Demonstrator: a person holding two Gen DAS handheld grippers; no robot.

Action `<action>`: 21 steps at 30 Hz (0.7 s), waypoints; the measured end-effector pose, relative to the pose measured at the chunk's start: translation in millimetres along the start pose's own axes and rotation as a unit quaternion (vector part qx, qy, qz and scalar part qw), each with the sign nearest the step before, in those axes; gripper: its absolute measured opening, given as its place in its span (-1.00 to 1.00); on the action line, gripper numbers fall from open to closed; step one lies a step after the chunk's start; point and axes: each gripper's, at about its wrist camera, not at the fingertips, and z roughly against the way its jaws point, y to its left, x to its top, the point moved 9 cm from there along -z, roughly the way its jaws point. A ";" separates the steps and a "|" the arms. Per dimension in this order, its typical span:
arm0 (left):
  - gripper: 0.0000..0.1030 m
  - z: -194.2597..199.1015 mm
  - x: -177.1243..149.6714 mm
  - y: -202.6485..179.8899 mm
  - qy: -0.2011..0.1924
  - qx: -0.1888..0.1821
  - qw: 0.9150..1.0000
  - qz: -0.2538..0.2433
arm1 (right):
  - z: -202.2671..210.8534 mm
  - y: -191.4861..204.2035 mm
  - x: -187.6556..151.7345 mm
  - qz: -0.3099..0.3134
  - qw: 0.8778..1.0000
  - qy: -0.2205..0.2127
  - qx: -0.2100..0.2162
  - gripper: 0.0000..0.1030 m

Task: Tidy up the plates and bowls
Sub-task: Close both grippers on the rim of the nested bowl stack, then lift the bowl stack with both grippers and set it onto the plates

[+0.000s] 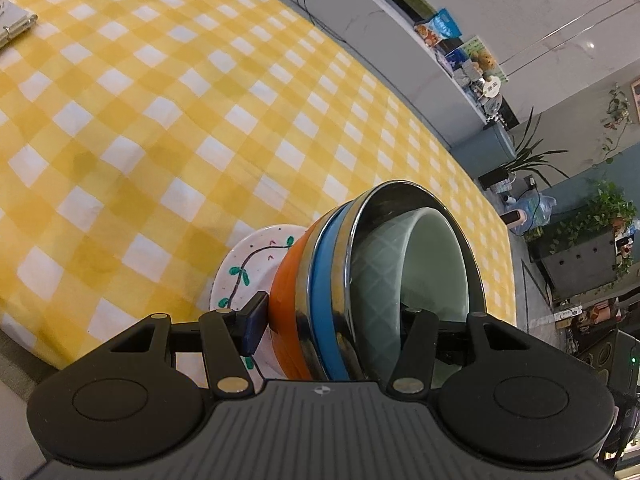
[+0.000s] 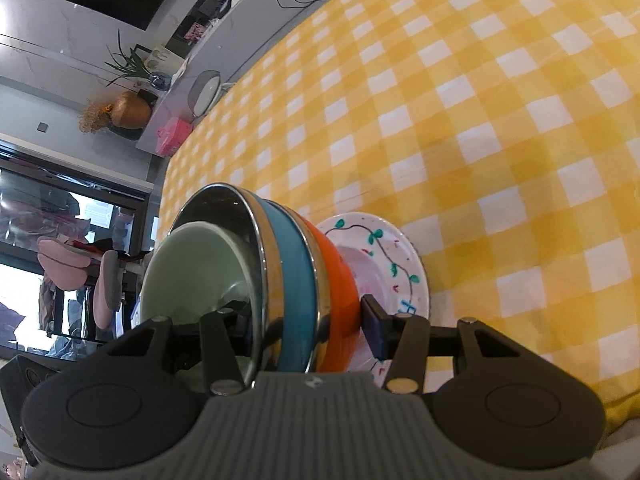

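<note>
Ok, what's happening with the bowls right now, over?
Left tongs and right tongs both clamped on the nested stack of orange, blue-banded steel and pale green bowls. White vine-painted plate at the stack's bottom. Checked yellow tablecloth below.

Nested bowls (image 1: 360,280) stood tipped on edge at 6 o'clock of the left wrist view, innermost bowl (image 1: 432,264) inside the metal one (image 1: 404,196). Plate (image 1: 248,268) lay behind the stack toward 9 o'clock, on the tabletop (image 1: 200,120). Gripped from both sides by the left hand-held gripper (image 1: 332,316) and the right hand-held gripper (image 2: 308,320). Binder (image 1: 16,24) sat at 10 o'clock, well apart. Shelf with clutter (image 1: 472,60) ran beyond the far edge at 2 o'clock.
</note>
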 end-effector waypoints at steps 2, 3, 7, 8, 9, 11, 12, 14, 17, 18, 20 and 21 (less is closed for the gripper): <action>0.18 -3.2 0.5 2.1 0.002 0.003 1.000 0.001 | -4.1 -3.2 0.3 -0.003 1.000 0.005 -0.001 -0.05; 0.18 -4.9 0.3 3.3 0.004 0.004 1.000 0.002 | -6.4 -5.4 0.7 -0.004 1.000 0.006 -0.001 -0.05; 0.18 -13.2 -1.0 7.7 0.013 0.007 1.000 0.006 | -12.7 -9.5 2.6 -0.009 1.000 0.013 -0.004 -0.04; 0.18 -14.5 -1.8 9.0 0.015 0.009 1.000 0.008 | -14.2 -11.4 2.5 -0.010 1.000 0.015 -0.006 -0.04; 0.18 -16.0 -2.4 10.2 0.016 0.010 1.000 0.008 | -14.1 -13.6 1.1 -0.012 1.000 0.018 -0.008 -0.04; 0.18 -16.7 -2.6 9.5 0.012 0.012 1.000 0.002 | -17.6 -18.6 -0.1 -0.015 1.000 0.021 -0.008 -0.04; 0.18 -16.4 -2.3 8.5 0.009 0.013 1.000 -0.003 | -18.3 -19.4 -0.1 -0.013 1.000 0.020 -0.007 -0.03; 0.18 -16.5 -1.8 7.6 0.007 0.014 1.000 -0.009 | -18.7 -21.0 -0.1 -0.013 1.000 0.018 -0.004 -0.03; 0.17 -16.6 -2.1 6.8 0.009 0.013 1.000 -0.009 | -20.5 -19.7 -0.2 -0.011 1.000 0.016 -0.006 -0.01; 0.16 -16.9 -2.2 6.6 0.010 0.014 1.000 -0.010 | -21.1 -18.3 -0.3 -0.007 1.000 0.016 -0.009 0.04; 0.16 -17.4 -2.3 7.9 0.011 0.015 1.000 -0.005 | -20.8 -15.0 -1.5 0.003 1.000 0.015 -0.012 0.09; 0.15 -17.2 -2.1 8.9 0.009 0.016 1.000 -0.003 | -21.0 -12.6 -1.7 0.008 1.000 0.014 -0.015 0.11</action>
